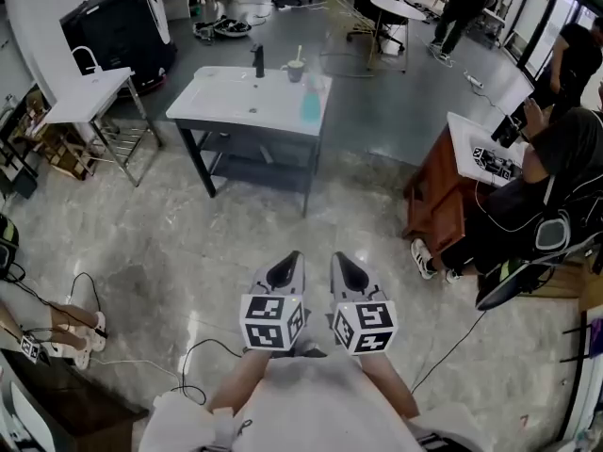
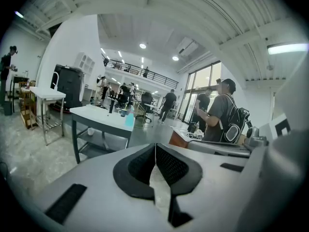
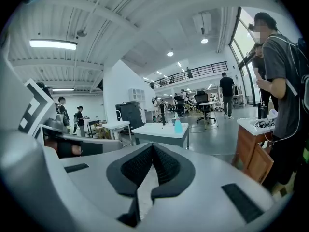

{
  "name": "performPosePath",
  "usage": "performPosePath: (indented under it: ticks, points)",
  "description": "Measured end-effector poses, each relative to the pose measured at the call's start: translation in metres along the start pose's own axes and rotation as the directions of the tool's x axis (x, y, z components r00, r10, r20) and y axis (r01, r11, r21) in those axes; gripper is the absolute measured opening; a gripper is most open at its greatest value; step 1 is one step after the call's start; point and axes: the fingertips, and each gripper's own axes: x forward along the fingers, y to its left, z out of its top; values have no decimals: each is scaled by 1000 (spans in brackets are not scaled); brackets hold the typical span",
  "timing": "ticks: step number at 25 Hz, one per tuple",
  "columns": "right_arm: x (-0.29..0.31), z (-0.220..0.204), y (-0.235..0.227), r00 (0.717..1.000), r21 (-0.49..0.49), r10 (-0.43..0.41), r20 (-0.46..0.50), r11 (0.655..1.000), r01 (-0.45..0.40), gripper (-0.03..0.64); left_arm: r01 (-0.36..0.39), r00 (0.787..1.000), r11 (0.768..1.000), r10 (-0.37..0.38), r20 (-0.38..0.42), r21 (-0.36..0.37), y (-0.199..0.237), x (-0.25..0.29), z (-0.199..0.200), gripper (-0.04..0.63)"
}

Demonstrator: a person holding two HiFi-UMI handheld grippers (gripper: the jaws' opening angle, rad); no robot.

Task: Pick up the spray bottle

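Note:
The spray bottle [image 1: 310,102] is light blue and stands upright near the right front corner of the white sink table [image 1: 226,97], far ahead across the floor. It also shows small in the left gripper view, spray bottle [image 2: 129,118], and in the right gripper view, spray bottle [image 3: 178,125]. My left gripper [image 1: 285,269] and right gripper [image 1: 350,269] are held side by side close to my body, well short of the table. Both point toward it. In each gripper view the black pads meet at the tips, left gripper [image 2: 155,148], right gripper [image 3: 153,148], with nothing between them.
On the sink table stand a black faucet [image 1: 258,61] and a cup [image 1: 295,69]. A white side table [image 1: 89,97] stands to the left. A wooden desk [image 1: 443,191] with a seated person [image 1: 537,196] is at the right. Cables [image 1: 203,351] lie on the marble floor near my feet.

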Motion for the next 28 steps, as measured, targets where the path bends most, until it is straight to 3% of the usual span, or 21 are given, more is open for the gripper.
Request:
performPosePath:
  ticks: [14,28]
  points:
    - [63,5,21,1000,55,29,3,998,-29,26,34,999,999,-33,-21,15,53,34,20,31]
    - [110,3,44,1000,68,-12,-20,998,13,26,122,991,992,-120,-66,25,92,54,28,31]
